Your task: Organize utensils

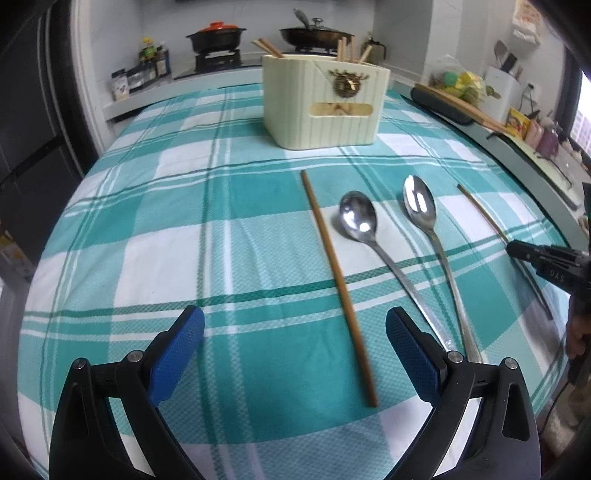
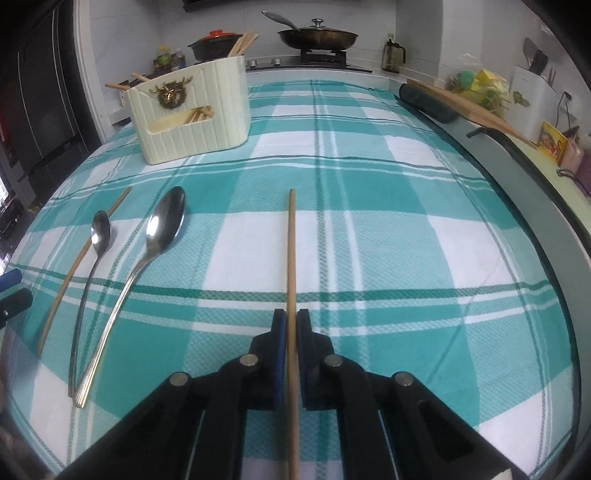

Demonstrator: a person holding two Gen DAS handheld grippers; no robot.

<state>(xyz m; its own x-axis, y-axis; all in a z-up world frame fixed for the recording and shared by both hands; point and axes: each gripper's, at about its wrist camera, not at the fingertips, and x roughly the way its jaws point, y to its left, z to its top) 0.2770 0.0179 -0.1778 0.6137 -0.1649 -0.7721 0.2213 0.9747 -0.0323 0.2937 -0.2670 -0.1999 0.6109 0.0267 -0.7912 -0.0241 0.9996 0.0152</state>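
A cream utensil holder (image 1: pixel 325 99) with chopsticks in it stands at the far side of the teal plaid cloth (image 1: pixel 184 206). In the left wrist view a wooden chopstick (image 1: pixel 336 280) and two steel spoons (image 1: pixel 358 218) (image 1: pixel 419 201) lie on the cloth. My left gripper (image 1: pixel 294 317) is open, and the chopstick's near end shows between its blue pads without touching them. My right gripper (image 2: pixel 291 321) is shut on a second chopstick (image 2: pixel 291 258), which points straight ahead. The holder (image 2: pixel 192 114) stands far left in the right wrist view, and the spoons (image 2: pixel 166 221) lie to the left.
Behind the table is a stove with a lidded pan (image 2: pixel 317 35) and a black pot (image 1: pixel 216 37), with bottles beside it. A counter on the right carries a long wooden board (image 2: pixel 476 110) and a plastic bag. The table's curved right edge (image 2: pixel 554 236) is close.
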